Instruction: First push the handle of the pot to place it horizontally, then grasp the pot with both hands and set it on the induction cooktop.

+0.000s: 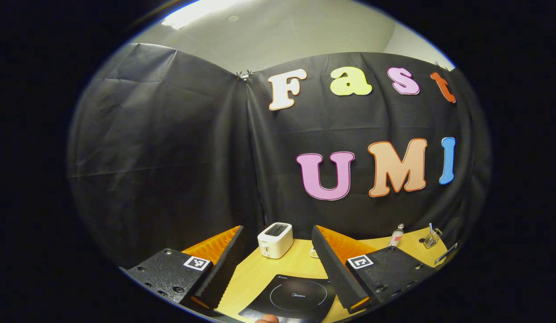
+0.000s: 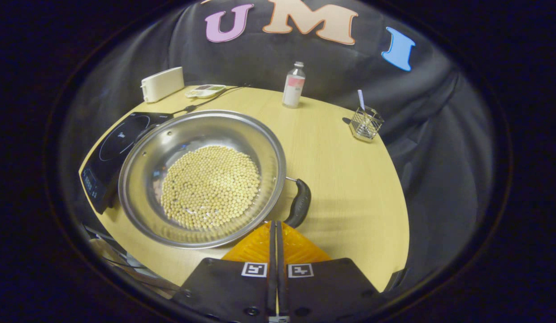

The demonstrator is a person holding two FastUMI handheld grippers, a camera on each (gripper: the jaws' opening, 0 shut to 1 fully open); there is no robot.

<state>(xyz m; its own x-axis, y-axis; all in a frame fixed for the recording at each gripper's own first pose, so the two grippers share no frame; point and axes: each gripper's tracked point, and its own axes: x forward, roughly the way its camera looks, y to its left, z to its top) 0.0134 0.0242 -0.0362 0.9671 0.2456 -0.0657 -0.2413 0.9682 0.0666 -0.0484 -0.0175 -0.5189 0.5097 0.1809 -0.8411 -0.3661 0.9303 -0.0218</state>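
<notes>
In the right gripper view, from left to right, you have the flat black glass induction cooktop [image 2: 119, 154] at about nine o'clock, and overlapping its right edge the wide, shallow stainless-steel pot [image 2: 201, 177], centred slightly left and carrying a single spread layer of pale yellow beans [image 2: 210, 186]. Expect the pot to be rigid, fairly heavy with that load, and slick on its polished wall; the beans will likely roll if you tilt it, so keep it level. The safest holds are the curved black side handle [image 2: 299, 202] at the pot's four o'clock, on a thin metal stem, and the rim or a handle on the opposite side, which is hard to make out here. Your right gripper [image 2: 274, 226] sits at six o'clock with its orange fingers pressed together on nothing, tips just beside that handle. This view also shows a clear plastic bottle with a pink label [image 2: 293, 85] at twelve o'clock and a small wire basket [image 2: 365, 123] at two o'clock. The left gripper view looks higher, at the wall: your left gripper [image 1: 278, 237] has its fingers spread wide apart and empty, with the cooktop [image 1: 296, 297] at six o'clock between them and a cream white toaster [image 1: 275, 240] behind it.
</notes>
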